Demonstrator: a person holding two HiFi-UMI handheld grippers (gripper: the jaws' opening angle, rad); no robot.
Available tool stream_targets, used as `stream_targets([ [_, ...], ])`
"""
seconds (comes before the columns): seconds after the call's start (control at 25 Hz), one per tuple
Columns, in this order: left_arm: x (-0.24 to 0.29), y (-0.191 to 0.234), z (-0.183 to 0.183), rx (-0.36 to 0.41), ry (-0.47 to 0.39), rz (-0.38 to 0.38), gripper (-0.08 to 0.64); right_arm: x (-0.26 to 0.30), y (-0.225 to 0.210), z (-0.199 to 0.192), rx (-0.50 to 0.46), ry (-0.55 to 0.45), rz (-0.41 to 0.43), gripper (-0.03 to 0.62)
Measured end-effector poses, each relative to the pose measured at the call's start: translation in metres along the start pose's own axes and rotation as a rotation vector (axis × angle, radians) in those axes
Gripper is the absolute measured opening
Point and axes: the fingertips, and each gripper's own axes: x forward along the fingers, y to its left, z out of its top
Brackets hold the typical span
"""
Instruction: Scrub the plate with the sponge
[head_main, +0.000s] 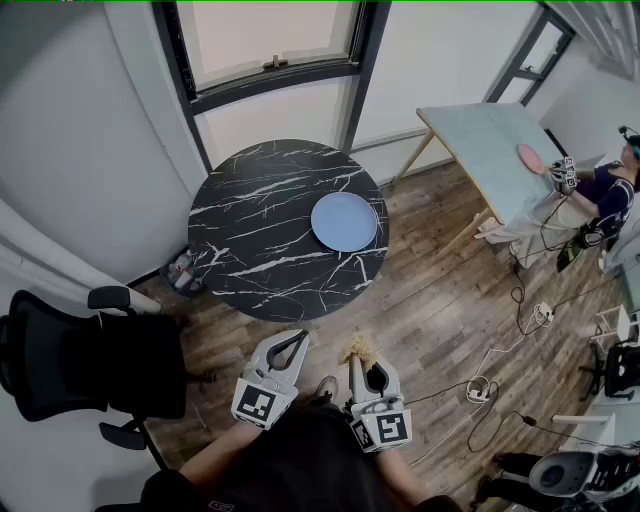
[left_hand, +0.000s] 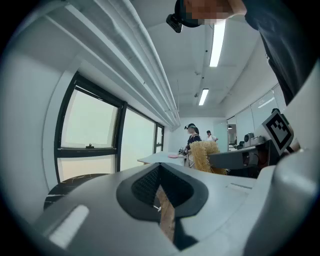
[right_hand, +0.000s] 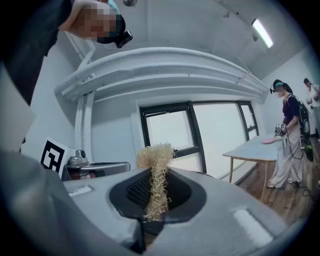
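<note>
Left hand-held gripper (left_hand: 159, 168) jaws together, fibrous sponge (left_hand: 204, 155) beyond, window (left_hand: 90, 127) at left

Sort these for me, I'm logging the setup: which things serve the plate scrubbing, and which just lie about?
Job: blue plate; sponge in the right claw; round black table.
Lying about: office chair; floor cables; far table; pink plate.

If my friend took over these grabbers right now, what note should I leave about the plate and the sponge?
Left tongs: shut, empty.
Right tongs: shut on the straw-coloured sponge, beside the left.
Blue plate: lies on the round black table, toward its right side in the head view; both tongs are short of the table.
Done: sponge is in hand.
Left: carry it to the plate and scrub; nothing scrubbed yet.
</note>
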Motion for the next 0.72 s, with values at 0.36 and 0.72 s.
stream_targets([
  [0.36,0.014,-0.006,0.000,0.004,0.007,-0.010,0.000,0.001,-0.012,0.002,0.002,-0.003,-0.001,0.038],
  [0.72,0.031,-0.025,-0.006,0.000,0.029,0.003,0.000,-0.012,-0.036,0.003,0.019,-0.014,0.009,0.040],
])
